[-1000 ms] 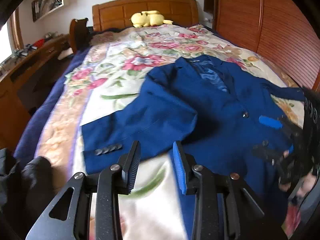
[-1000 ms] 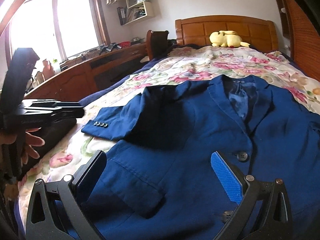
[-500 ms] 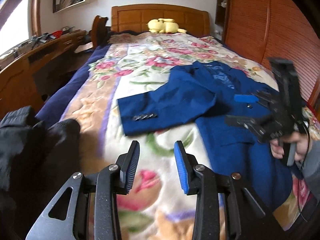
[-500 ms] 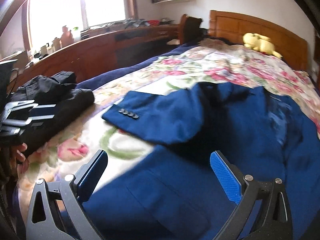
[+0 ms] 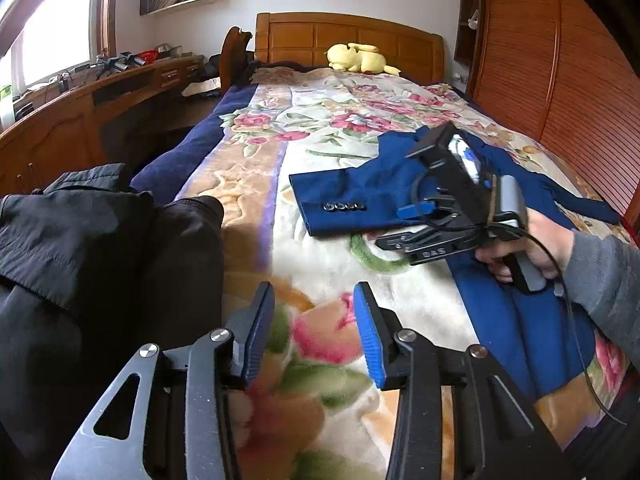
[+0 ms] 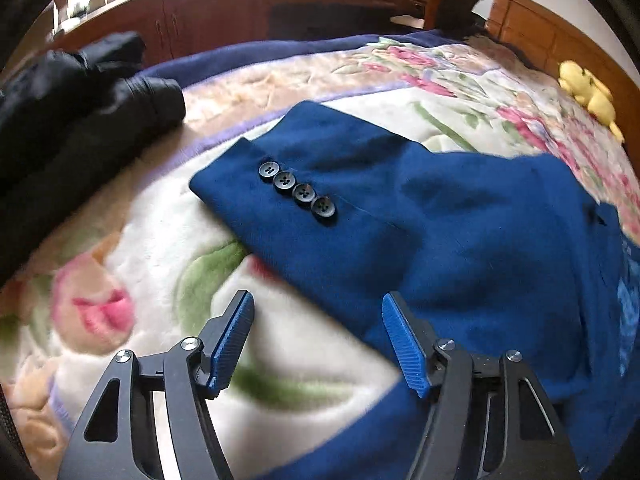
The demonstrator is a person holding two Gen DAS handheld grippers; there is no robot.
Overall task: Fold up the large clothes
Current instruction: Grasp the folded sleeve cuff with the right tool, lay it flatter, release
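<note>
A floral blanket [image 5: 320,128] covers the bed and fills both views. On it, right of centre in the left wrist view, lies the blue jacket [image 6: 460,232], one sleeve [image 6: 304,160] folded across toward centre frame. A black garment [image 5: 88,240] is heaped at the left edge. The right gripper [image 6: 318,340] is closing, nothing pinched, over the sleeve's lower edge. The left gripper [image 5: 314,332] is spreading, empty, above bare blanket. Four dark buttons [image 6: 296,192] line the cuff.

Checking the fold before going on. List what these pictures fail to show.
- Blue jacket: left wrist view, the right gripper and hand cover its body.
- Jacket hem: right wrist view, cut off by the bottom edge.
- Floral blanket: right wrist view, blurred.
</note>
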